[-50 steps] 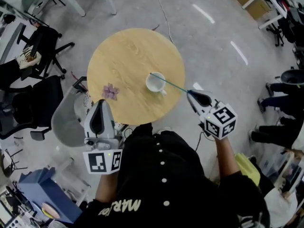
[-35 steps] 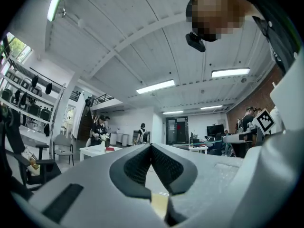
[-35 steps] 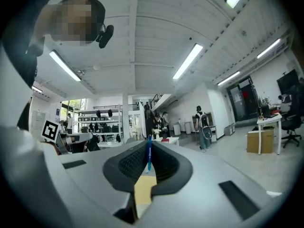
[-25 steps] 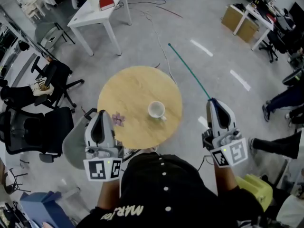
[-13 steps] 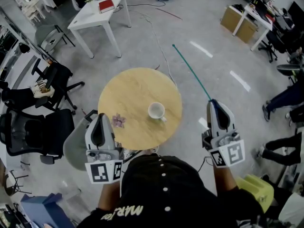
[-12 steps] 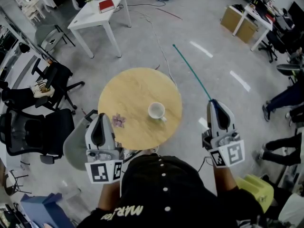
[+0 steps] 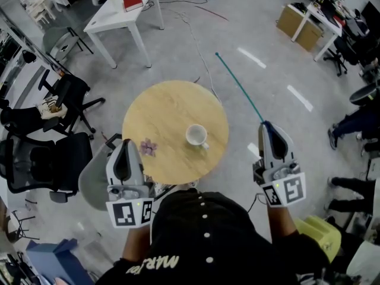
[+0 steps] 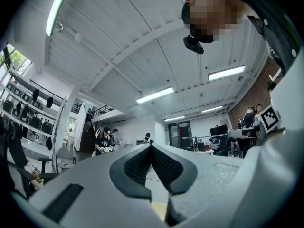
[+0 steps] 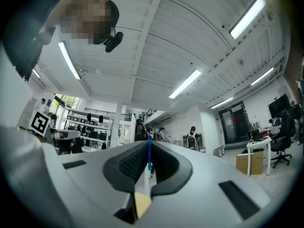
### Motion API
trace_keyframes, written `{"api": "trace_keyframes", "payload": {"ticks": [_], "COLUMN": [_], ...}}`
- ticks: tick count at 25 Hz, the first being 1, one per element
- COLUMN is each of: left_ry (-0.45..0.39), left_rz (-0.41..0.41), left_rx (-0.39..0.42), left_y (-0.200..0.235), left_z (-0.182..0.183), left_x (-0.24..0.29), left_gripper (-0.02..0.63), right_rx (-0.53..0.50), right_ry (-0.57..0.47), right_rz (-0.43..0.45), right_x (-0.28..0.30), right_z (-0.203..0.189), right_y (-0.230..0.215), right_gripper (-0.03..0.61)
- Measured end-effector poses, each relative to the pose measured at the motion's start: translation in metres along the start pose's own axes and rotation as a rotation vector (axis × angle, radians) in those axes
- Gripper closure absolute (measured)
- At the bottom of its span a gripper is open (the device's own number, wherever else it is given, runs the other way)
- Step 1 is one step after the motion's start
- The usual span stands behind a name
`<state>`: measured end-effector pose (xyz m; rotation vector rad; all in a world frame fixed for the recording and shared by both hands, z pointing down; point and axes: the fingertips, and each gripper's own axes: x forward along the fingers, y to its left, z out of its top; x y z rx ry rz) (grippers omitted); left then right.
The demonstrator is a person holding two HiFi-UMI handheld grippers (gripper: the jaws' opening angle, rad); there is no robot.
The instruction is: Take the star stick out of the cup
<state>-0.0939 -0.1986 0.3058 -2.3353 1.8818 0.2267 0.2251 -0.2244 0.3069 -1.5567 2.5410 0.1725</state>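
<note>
My right gripper (image 7: 266,125) is shut on the near end of a thin teal stick (image 7: 240,91). The stick slants up and away to the left, clear of the table, and its far tip is too small to make out. In the right gripper view the stick (image 9: 149,152) shows as a blue line pinched between the pads. The white cup (image 7: 196,135) stands upright on the round wooden table (image 7: 160,108), with nothing in it. My left gripper (image 7: 126,142) hangs at the table's near left edge, shut with nothing held; its pads (image 8: 142,161) meet in the left gripper view.
A small purple flower-like piece (image 7: 147,147) lies on the table near my left gripper. Office chairs (image 7: 47,159) stand to the left and a white table (image 7: 122,10) farther back. Cardboard boxes (image 7: 300,19) and seated people's legs (image 7: 353,123) are at the right.
Two seconds ago the stick's tip rested in the cup, held by the right gripper. It has since come out and been raised. Over the last second both grippers have barely moved.
</note>
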Motion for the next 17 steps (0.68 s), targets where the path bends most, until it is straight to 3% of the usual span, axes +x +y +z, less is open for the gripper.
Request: {"api": "trace_keyframes", "payload": {"ticks": [17], "left_ry": [-0.001], "left_rz": [-0.006], "left_rx": [-0.011], "left_y": [0.006], "left_z": [-0.006], "left_x": [0.007], "left_gripper": [0.618], "right_rx": [-0.016], "right_ry": [0.016], "right_rz": [0.000], "right_x": [0.011], "right_z": [-0.007], "right_y": [0.001], "right_gripper": [0.558]}}
